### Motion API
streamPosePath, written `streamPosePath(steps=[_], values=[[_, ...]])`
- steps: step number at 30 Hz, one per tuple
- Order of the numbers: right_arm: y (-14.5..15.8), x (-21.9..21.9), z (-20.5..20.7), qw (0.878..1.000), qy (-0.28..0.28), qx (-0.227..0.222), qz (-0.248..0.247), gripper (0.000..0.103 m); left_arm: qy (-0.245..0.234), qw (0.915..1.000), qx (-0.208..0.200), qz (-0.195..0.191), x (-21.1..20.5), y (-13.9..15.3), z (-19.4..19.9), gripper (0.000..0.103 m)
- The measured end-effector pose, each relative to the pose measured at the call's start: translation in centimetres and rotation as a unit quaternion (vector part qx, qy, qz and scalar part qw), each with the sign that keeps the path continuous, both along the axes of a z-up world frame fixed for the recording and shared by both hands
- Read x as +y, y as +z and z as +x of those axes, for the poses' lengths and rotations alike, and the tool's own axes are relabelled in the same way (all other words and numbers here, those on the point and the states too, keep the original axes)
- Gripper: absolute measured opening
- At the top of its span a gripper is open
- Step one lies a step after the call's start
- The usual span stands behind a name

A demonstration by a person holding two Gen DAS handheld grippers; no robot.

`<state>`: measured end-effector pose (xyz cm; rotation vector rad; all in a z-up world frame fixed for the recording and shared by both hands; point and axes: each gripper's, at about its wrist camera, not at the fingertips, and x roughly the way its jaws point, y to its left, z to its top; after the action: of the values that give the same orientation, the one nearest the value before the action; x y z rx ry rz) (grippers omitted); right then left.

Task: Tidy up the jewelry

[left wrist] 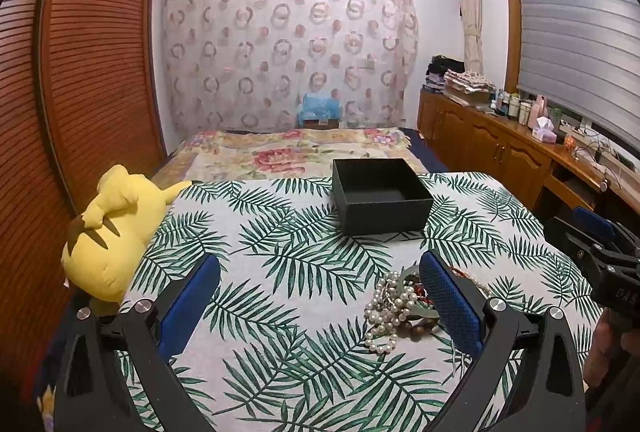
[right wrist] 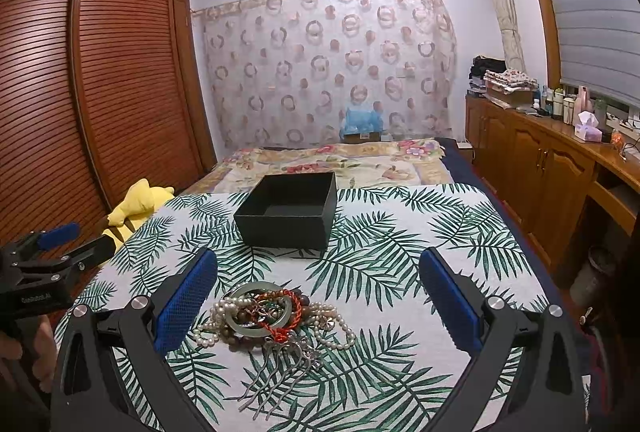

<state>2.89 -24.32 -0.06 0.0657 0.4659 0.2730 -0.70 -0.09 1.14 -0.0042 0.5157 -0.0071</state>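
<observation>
Nearest, from the right wrist view: right gripper (right wrist: pixel 318 294) spread wide, gripping nothing, blue pads (right wrist: pixel 186 302) raised off the leaf-print cloth (right wrist: pixel 400 264). Jewelry pile (right wrist: pixel 266 316) lay between those fingers, nearer the left-hand pad and almost touching it, well apart from the other. Silver hair comb (right wrist: pixel 280 372) trailed from the pile's near edge, teeth fanned toward the camera, long axis running roughly along the approach line. Pale bangle (right wrist: pixel 256 312) sat on top of the pile, tangled with pearl strands (right wrist: pixel 332 328), wooden beads and red cord.

From the left wrist view: left gripper (left wrist: pixel 320 296) likewise wide open and empty. Same jewelry pile (left wrist: pixel 400 306) sat off-centre, hard against the right-hand finger (left wrist: pixel 450 304) and partly hidden behind it.

Judged the right gripper better placed: pile inside its span, only a small shift toward the pile needed before closing. Likely snag: strands tangled, so lifting one piece may drag others.

Beyond the pile, straight ahead: black box (right wrist: pixel 290 209), open-topped, apparently empty, resting on the cloth, well apart from the pile. Yellow plush toy (left wrist: pixel 116 228) lay left of the pile at the cloth's edge. Right gripper's black body (left wrist: pixel 600 260) visible to the pile's right.
</observation>
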Motion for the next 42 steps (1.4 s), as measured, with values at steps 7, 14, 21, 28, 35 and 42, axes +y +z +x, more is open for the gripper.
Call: streamPosePath(steps=[7, 14, 21, 28, 35, 42], values=[[-0.04, -0.48, -0.07, 1.000, 0.001, 0.000, 0.001, 0.101, 0.000, 1.0000, 0.001, 0.001, -0.11, -0.10, 0.02, 0.097], [-0.04, -0.34, -0.10, 1.000, 0.001, 0.000, 0.002, 0.101, 0.000, 1.0000, 0.001, 0.000, -0.11, -0.12, 0.03, 0.097], [0.03, -0.49, -0.08, 1.000, 0.001, -0.001, 0.002, 0.101, 0.000, 1.0000, 0.001, 0.000, -0.22, -0.08, -0.04, 0.097], [0.00, -0.38, -0.13, 1.000, 0.002, -0.001, 0.002, 0.101, 0.000, 1.0000, 0.001, 0.000, -0.20, -0.05, -0.04, 0.097], [0.24, -0.38, -0.10, 1.000, 0.003, -0.001, 0.003, 0.101, 0.000, 1.0000, 0.001, -0.001, -0.17, -0.03, -0.01, 0.097], [0.29, 0.03, -0.14, 1.000, 0.004, -0.001, 0.004, 0.101, 0.000, 1.0000, 0.003, -0.001, -0.24, -0.07, -0.04, 0.097]])
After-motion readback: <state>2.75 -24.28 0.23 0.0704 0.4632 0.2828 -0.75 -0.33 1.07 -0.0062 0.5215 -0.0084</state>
